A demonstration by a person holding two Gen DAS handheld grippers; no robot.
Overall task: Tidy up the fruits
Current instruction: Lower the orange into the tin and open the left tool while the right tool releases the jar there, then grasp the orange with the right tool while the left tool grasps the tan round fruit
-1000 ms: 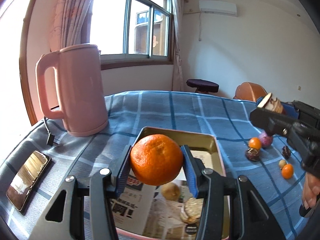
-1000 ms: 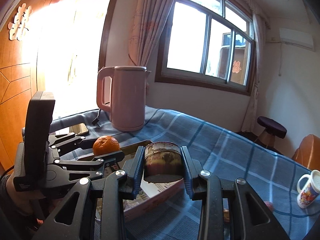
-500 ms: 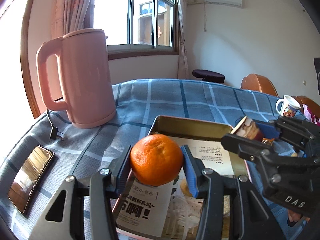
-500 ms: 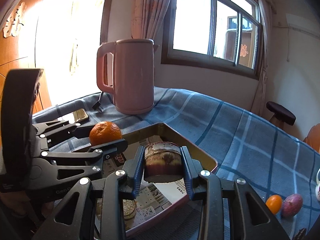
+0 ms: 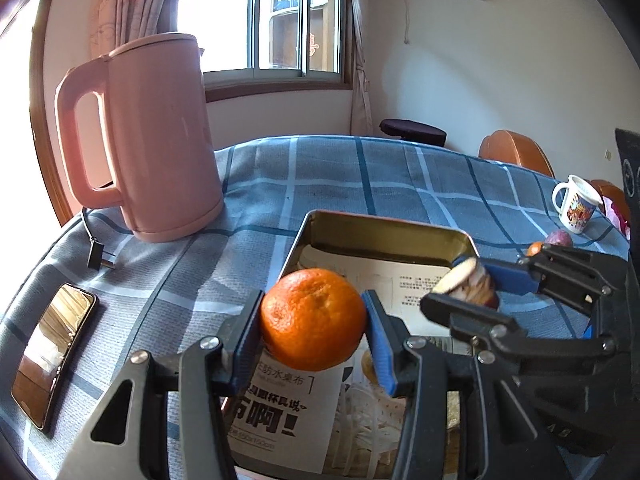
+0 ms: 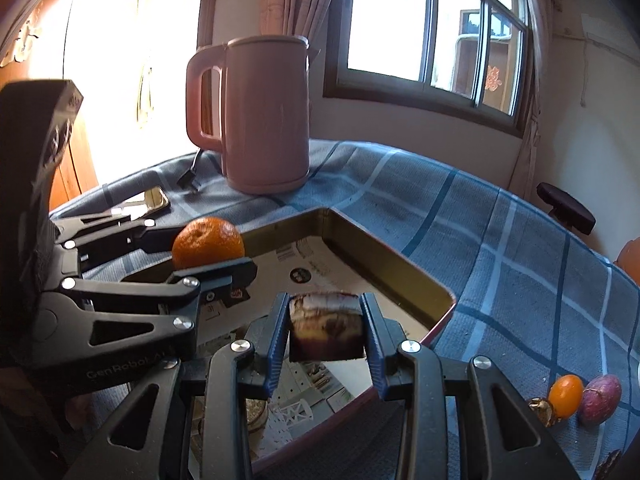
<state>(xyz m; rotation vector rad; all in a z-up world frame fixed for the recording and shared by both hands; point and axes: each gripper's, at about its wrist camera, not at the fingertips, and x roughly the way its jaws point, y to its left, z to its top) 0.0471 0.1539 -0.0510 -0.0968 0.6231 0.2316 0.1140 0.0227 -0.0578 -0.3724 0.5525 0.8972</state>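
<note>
While both grippers hang over the tin (image 5: pixel 384 226), each carries one piece, presumably for setting down inside.

Left gripper (image 5: pixel 314 326): jaws part-way closed, pads pressed on either side of an orange (image 5: pixel 313 319). The orange sits over the tin's near left part, clear of the floor as far as can be judged. Grip is across the widest part, which should keep a round fruit from rolling out.

Right gripper (image 6: pixel 325 326): jaws nearly as tight as they go, clamped on a cut chunk (image 6: pixel 326 326), purple-brown skin with a pale face; kind of fruit cannot be told. It hangs over the tin's near right side.

Tin: shallow, gold inside, pink outside, lined with printed paper (image 5: pixel 416 284). A pale round item (image 6: pixel 256 410) lies at its near end, half hidden.

Loose fruit still on the cloth (image 5: pixel 340 168), right of the tin: small orange fruit (image 6: pixel 565 395), purple fruit (image 6: pixel 600 399) touching it, brown wrinkled piece (image 6: pixel 540 410) just beside. These likely remain to be collected.

Other stock: pink kettle (image 5: pixel 156 136) far left with its plug (image 5: pixel 101 260) lying loose; phone (image 5: pixel 54 356) near left; mug (image 5: pixel 576 204) far right.

Judgement: release of both pieces into the tin looks like the step in hand.
</note>
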